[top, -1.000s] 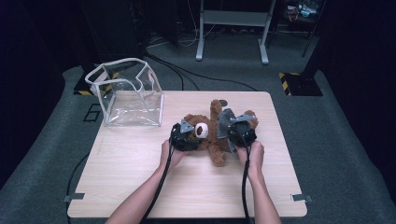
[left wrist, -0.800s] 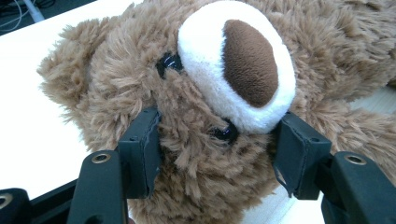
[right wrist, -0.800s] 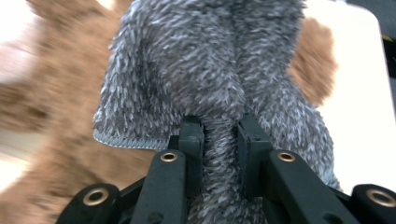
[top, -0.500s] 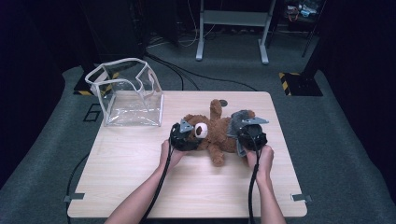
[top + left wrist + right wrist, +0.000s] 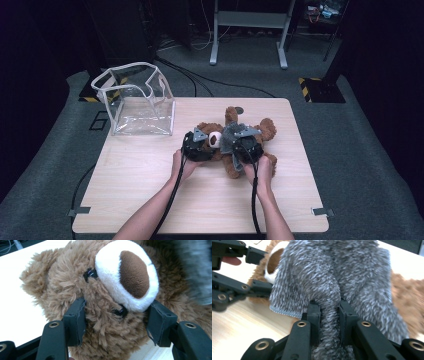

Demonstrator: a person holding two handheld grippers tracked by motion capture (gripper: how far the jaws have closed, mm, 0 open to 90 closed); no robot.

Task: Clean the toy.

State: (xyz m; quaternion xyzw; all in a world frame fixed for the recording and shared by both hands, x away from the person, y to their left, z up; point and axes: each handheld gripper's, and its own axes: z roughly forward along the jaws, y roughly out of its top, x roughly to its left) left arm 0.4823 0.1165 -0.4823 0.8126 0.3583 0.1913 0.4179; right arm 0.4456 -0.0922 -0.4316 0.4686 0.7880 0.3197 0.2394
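Currently your left hand-held gripper clamps the teddy bear's head; your right hand-held gripper, beside it, pinches its grey garment.

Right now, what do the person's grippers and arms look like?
Both grippers, left gripper and right gripper, are black with linkage arms pinned by brass-coloured rivets and blocky black pads. Each carries a grey three-cornered plate on top and trails a black cable. The forearms are bare, no sleeves.

free: bare near half of the pale wooden table | obstacle: clear plastic bag with white trim, back-left corner | brown plush teddy bear, centre
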